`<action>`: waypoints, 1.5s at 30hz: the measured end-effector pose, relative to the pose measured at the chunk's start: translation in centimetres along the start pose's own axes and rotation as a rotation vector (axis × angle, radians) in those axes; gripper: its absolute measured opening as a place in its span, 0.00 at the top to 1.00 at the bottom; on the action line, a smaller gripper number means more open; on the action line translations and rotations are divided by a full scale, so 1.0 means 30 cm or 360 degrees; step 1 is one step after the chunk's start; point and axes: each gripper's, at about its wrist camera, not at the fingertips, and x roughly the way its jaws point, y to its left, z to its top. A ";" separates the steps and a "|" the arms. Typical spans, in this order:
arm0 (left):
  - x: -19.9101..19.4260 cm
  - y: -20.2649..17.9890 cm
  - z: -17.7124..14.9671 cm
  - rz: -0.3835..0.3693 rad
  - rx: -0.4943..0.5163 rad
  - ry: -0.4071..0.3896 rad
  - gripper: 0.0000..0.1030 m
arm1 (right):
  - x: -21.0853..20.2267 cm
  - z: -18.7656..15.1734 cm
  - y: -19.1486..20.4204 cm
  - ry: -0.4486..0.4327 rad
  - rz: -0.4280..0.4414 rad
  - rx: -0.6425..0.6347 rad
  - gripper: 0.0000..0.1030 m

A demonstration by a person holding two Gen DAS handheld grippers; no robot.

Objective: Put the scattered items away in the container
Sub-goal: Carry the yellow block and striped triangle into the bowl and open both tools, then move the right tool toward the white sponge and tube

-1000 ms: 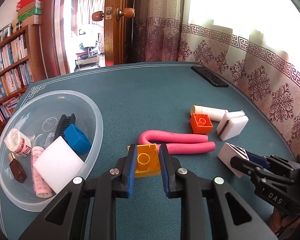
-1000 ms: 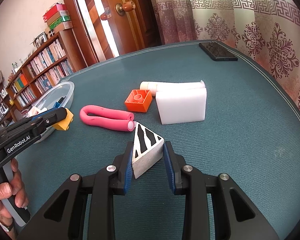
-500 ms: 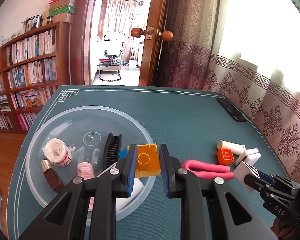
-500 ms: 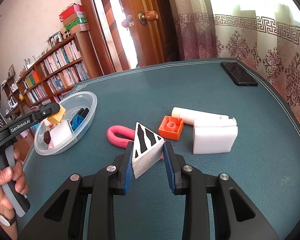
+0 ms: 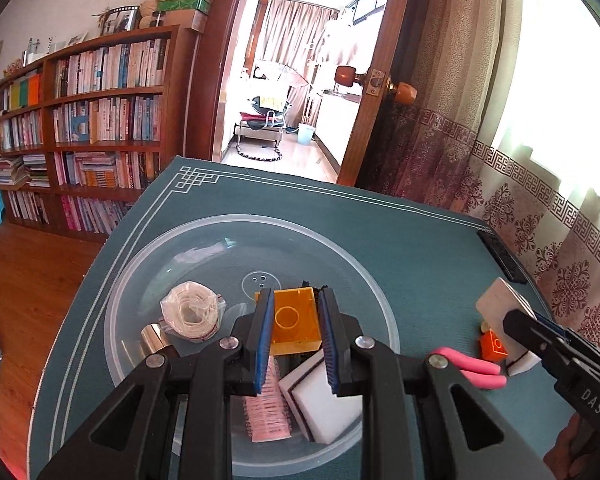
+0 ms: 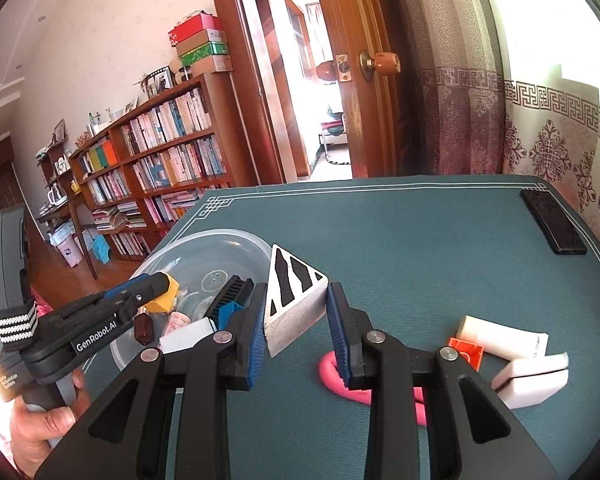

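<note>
The left gripper (image 6: pixel 162 292), seen from the right wrist camera at the near left, carries white lettering on its black body reading "GenRobot.AI". Lower on the same handle, small white print in three lines looks like "Data Acquisition System", though it is too small to be sure. In the left wrist view, the right gripper (image 5: pixel 512 320) at the near right shows "DAS" in white on its black arm. Print on the white tube (image 6: pixel 504 340) is unreadable.
</note>
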 end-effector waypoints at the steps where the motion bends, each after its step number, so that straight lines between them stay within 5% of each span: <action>1: 0.003 0.006 0.000 -0.0001 -0.0008 0.0003 0.75 | 0.017 0.009 0.013 0.0004 0.0009 -0.0005 0.70; 15: 0.023 0.083 0.000 0.0031 -0.0133 0.0011 0.73 | 0.225 0.100 0.142 0.0029 0.0085 -0.0078 0.69; 16: 0.026 0.091 -0.001 0.0026 -0.0152 0.0014 0.71 | 0.242 0.105 0.143 0.0043 0.0108 -0.0075 0.69; 18: 0.025 0.100 -0.002 0.0044 -0.0173 0.0005 0.48 | 0.272 0.110 0.142 0.0099 0.0183 -0.0048 0.69; 24: -0.003 0.120 0.004 0.0119 -0.0196 -0.0067 0.23 | 0.282 0.077 0.119 0.0141 0.0199 -0.0011 0.63; 26: -0.007 0.126 0.005 0.0144 -0.0205 -0.0078 0.23 | 0.276 0.063 0.105 0.0142 0.0199 0.0009 0.55; 45: -0.009 0.090 0.002 0.0140 -0.0162 -0.0074 0.15 | 0.163 -0.058 0.045 0.0162 0.0105 0.0058 0.55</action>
